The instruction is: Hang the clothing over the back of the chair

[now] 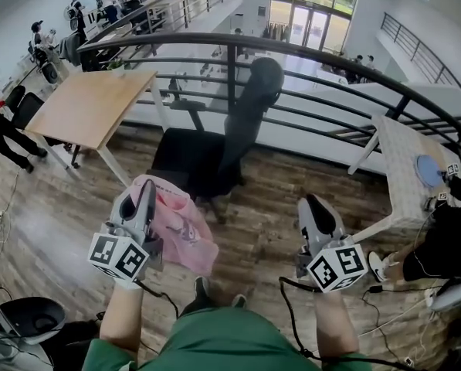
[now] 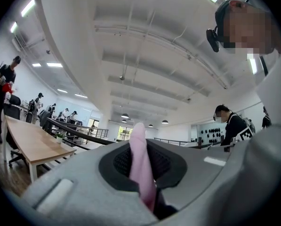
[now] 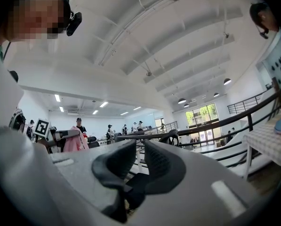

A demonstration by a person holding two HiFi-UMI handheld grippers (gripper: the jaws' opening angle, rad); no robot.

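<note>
Wood-plank flooring (image 1: 276, 238) is spread under a black chair (image 1: 238, 122), which is set before a curved railing (image 1: 330, 52), between a wooden desk (image 1: 91, 107) and a white table (image 1: 404, 168). A pink garment (image 1: 185, 238) is pinched in the closed jaws of the left gripper (image 1: 144, 195), short of the chair, apparently for carrying to the backrest. The right gripper (image 1: 313, 207) is held alongside, jaws slightly parted and empty, probably to help spread the cloth.

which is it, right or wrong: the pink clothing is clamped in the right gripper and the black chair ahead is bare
Wrong on the gripper. The pink clothing is clamped in the left gripper, as the left gripper view shows; the right gripper is empty. The black chair ahead is bare.
</note>
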